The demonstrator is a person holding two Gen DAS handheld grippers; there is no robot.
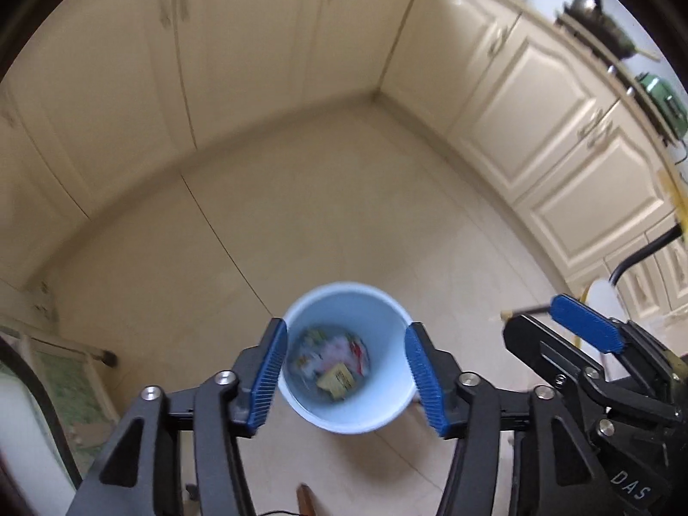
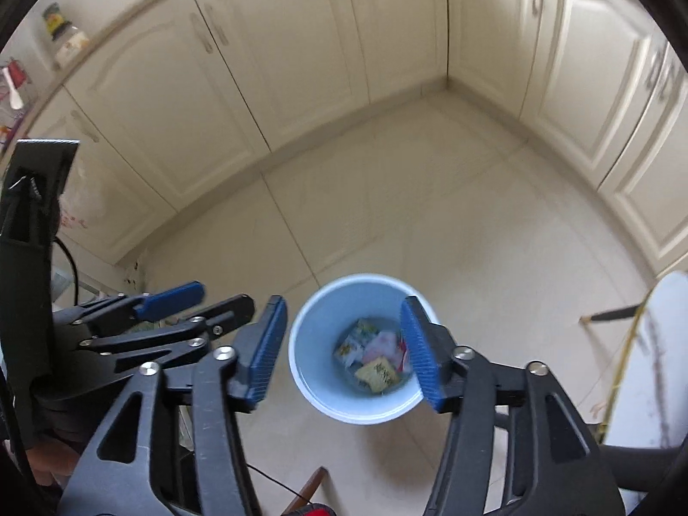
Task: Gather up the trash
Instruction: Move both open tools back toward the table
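A pale blue bin [image 1: 374, 309] stands on the tiled floor, directly below both grippers. Several crumpled wrappers [image 1: 335, 363], yellow, pink and red, lie at its bottom. My left gripper [image 1: 347, 327] hangs above it, open, with nothing between its blue pads; the bin shows through the gap. My right gripper [image 1: 537, 314] is close beside it on the right. In the right wrist view the bin [image 2: 322, 314] and wrappers [image 2: 374, 359] lie below my right gripper [image 2: 344, 301], also open and empty. The left gripper [image 2: 223, 294] sits at that view's left.
Cream cabinet doors [image 1: 537, 99] line two sides of the floor and meet in a corner [image 2: 447, 81]. A stove with a pan [image 1: 602, 26] tops the right-hand counter. A white rounded object [image 2: 645, 365] stands at the right. A brown wooden piece [image 2: 314, 481] lies near the bottom.
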